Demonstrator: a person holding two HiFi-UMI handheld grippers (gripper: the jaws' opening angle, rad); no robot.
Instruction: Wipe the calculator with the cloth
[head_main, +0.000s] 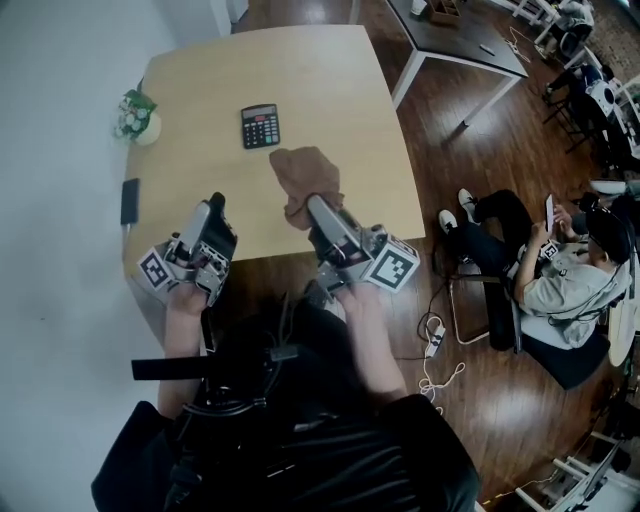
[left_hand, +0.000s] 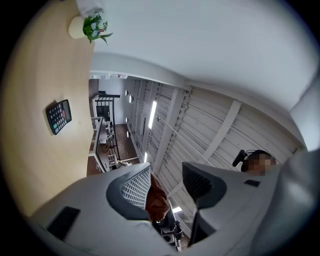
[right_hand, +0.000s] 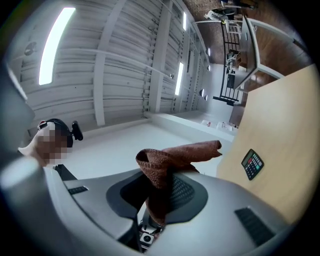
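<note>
A light wooden square counter (head_main: 330, 90) stands against a pale wall (head_main: 60, 200); at its far left corner sits a small green leafy plant in a cream round pot (head_main: 135, 113), and a flat black rectangular device (head_main: 130, 200) lies at its left edge. On the dark wooden plank floor (head_main: 500, 400) stands a dark-topped table with white legs (head_main: 450, 35); a white power strip (head_main: 436, 338) lies just beside a metal-framed chair (head_main: 470, 310); a seated person in dark trousers (head_main: 560, 280) holds up a phone (head_main: 549, 212).
</note>
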